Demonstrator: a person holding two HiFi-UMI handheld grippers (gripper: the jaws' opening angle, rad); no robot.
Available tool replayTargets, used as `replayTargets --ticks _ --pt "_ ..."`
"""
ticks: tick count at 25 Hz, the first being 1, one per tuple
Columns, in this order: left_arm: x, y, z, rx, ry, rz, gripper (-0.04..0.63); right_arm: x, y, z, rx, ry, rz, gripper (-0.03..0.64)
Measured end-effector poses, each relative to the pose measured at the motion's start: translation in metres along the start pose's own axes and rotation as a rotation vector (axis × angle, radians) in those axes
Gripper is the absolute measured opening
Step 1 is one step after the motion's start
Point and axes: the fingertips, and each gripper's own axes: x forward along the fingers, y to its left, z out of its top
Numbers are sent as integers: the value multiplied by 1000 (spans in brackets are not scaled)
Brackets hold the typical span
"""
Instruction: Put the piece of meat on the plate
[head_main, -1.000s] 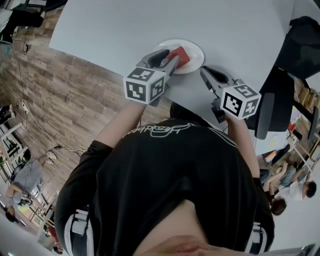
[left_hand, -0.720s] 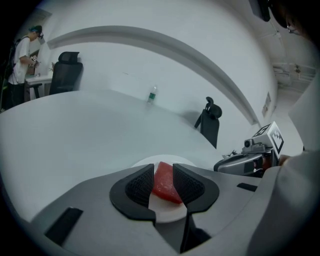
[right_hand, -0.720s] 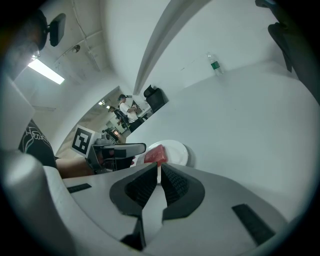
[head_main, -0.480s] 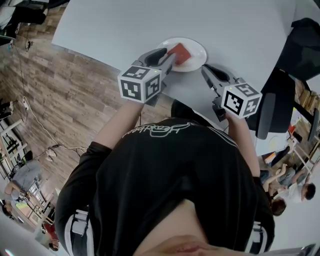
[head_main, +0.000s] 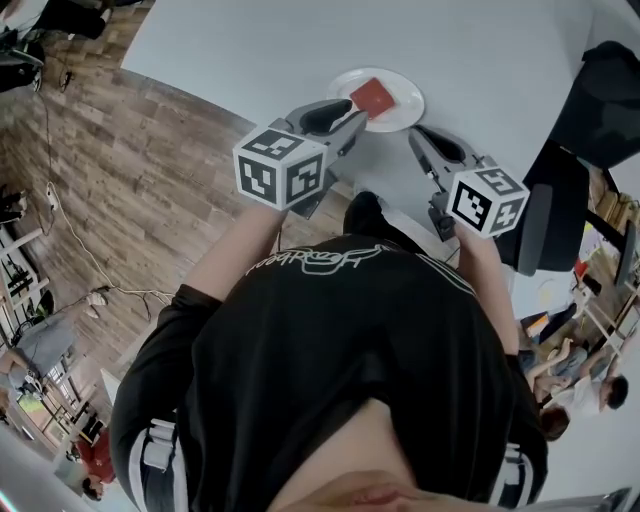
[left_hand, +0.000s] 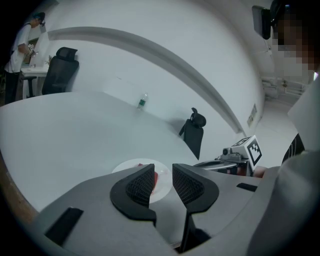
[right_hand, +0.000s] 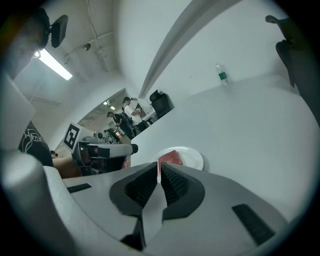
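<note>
Piece of meat (head_main: 373, 96): flat red square slab, lying flat on the white plate (head_main: 403, 113), nothing touching it. Task looks complete.

Handling, as judged: light, soft and probably floppy, with a surface that may be slick. It would sag if pinched at one corner. Better to take it across two opposite edges near the middle with a gentle squeeze.

Plate sits on the grey desk (head_main: 300, 50), near its front edge.

Left tool (left_hand: 163, 175): released, jaws apart, nothing between them. They have just been easing slightly inward. It hangs short of the plate.

Right tool (right_hand: 160, 172): jaws drawn together, empty, just beside the plate.
</note>
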Motion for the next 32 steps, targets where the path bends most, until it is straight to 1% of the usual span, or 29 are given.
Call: replayTargets --ticks 4,6,8,16,21,26,32 --pt "-19 -19 6 24 -21 -26 102 -12 16 5 -6 -29 14 23" --pt "-31 -30 7 41 -33 -39 76 -17 26 5 -11 -47 21 23" --pt "-45 -39 8 53 -47 -48 70 -24 38 6 -23 -61 20 23" --pt "-105 -79 -2 105 -69 -114 16 -52 94 4 -77 -124 25 23" --pt "-145 -105 -16 111 -88 -159 8 -69 131 -5 -93 -159 14 23" --pt "-179 -129 -31 138 -105 -197 8 -91 172 -12 -143 -205 -10 23" --pt "-212 -149 -46 152 -132 -227 8 -113 214 -31 -188 -225 -27 23"
